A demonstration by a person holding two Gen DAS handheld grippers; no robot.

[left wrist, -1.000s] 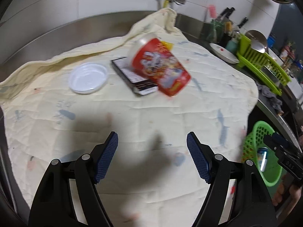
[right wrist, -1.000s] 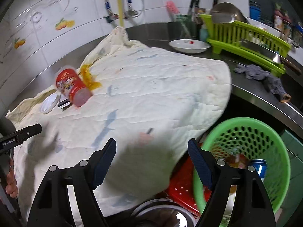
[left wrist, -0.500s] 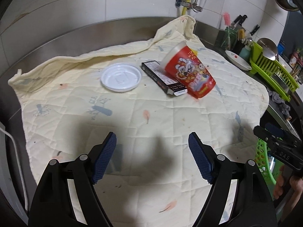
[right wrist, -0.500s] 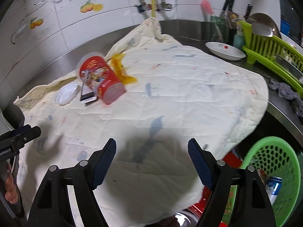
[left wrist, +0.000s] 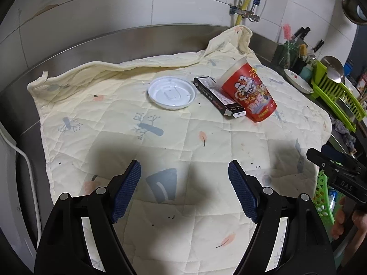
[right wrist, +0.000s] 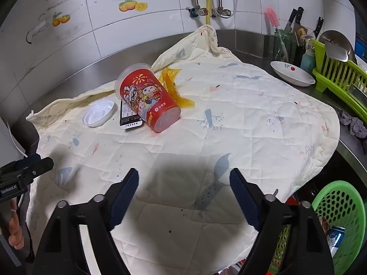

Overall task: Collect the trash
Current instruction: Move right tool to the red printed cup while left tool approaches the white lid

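- left gripper (left wrist: pixel 184 188): bottom centre of left wrist view, jaws wide apart, nothing between them, hovering over the quilted cloth (left wrist: pixel 183 137)
- right gripper (right wrist: pixel 183 194): bottom centre of right wrist view, jaws opening, nothing between them, only cloth below
- red cup (left wrist: pixel 248 94): lying tipped on its side, upper right of centre in left view; upper left of centre in right view, mouth toward the wall
- black box (left wrist: pixel 219 96): flat on cloth, touching the cup's side, between cup and lid
- white lid (left wrist: pixel 172 92): flat on cloth, just beside the box, upper centre of left view
- orange wrapper (right wrist: pixel 174 87): right view only, just behind the cup, touching it
- green basket (right wrist: pixel 339 220): lower right of right view, below the counter edge, some items inside, unclear what
- white dish (right wrist: pixel 292 73) and green drying rack (right wrist: pixel 339 78): upper right of right view, on the steel counter, off the cloth
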